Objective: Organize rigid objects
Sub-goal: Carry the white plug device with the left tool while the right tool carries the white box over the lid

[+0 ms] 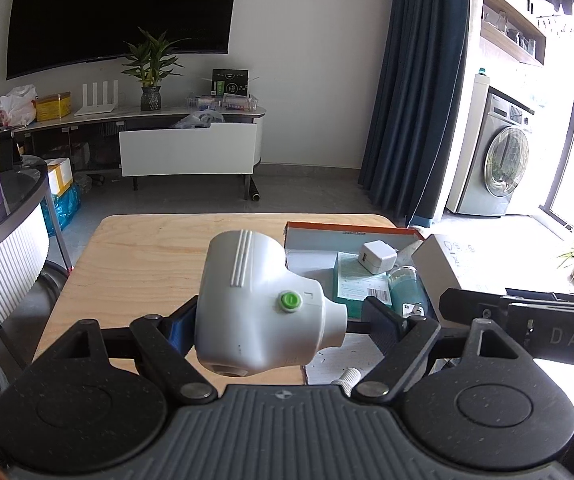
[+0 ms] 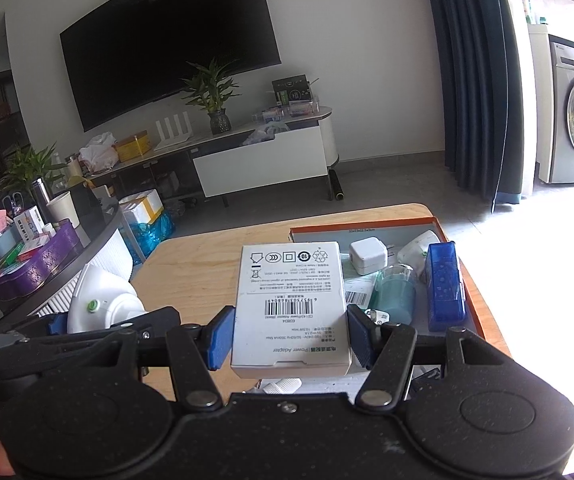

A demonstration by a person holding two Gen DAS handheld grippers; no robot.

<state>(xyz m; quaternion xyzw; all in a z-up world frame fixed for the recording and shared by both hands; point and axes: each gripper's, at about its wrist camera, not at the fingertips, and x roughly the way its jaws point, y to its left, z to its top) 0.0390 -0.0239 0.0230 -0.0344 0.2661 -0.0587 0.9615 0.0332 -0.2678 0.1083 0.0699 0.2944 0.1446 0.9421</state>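
Left wrist view: the left gripper (image 1: pixel 277 320) holds a white plastic device with a round green button (image 1: pixel 263 304) above the light wooden table (image 1: pixel 147 264). The jaws stand wide. The left blue pad touches the body; on the right a gap shows between the narrow neck and the pad, so how firm the grip is cannot be told. The device blocks the near left part of the shallow orange-rimmed cardboard tray (image 1: pixel 351 232).

Right wrist view: the right gripper (image 2: pixel 289 336) is clamped about halfway on a white cardboard power-adapter box (image 2: pixel 291 300), both blue pads pressing its sides, label upward. Only this view shows the blue translucent plastic case (image 2: pixel 445 284) standing at the tray's (image 2: pixel 367 229) right side.

Both views show, inside the tray, a small white cube charger (image 1: pixel 379 257) and a teal glass jar (image 1: pixel 407 284) lying over a teal printed packet (image 1: pixel 357 284).

In the left view the adapter box (image 1: pixel 443 260) is cut off by the other gripper's black frame. In the right view the white device (image 2: pixel 103 300) appears at lower left, partly hidden.

A small white ribbed cap (image 2: pixel 283 386) below the box is hard to identify.
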